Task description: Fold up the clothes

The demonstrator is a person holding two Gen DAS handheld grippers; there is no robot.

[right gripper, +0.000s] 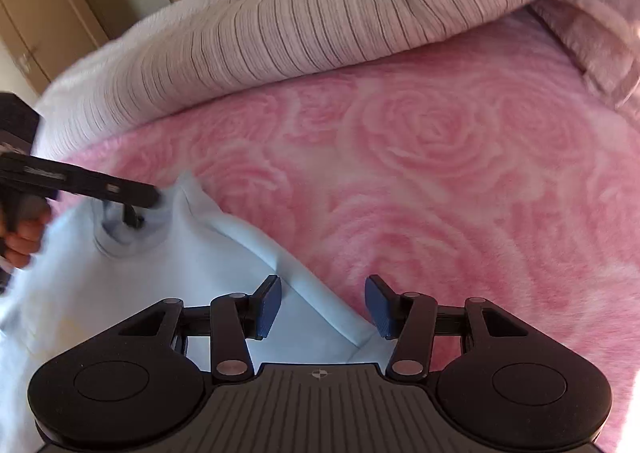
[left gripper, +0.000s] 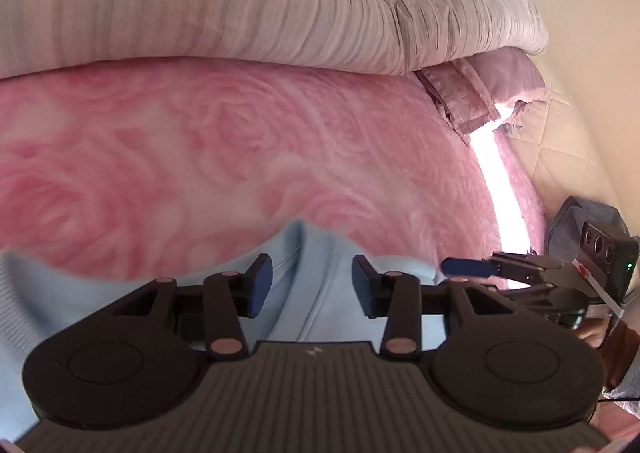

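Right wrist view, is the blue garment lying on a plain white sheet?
No, the blue garment lies on a pink blanket with a rose pattern.

The pale blue garment [right gripper: 168, 273] runs off the frame's left and lower edges behind the right gripper [right gripper: 324, 305], its full shape unseen. To that gripper's left, the left gripper [right gripper: 132, 209] is motion-blurred where it meets the collar, its grip unclear. Beyond both grippers, the striped duvet [left gripper: 240, 5] is cropped above.
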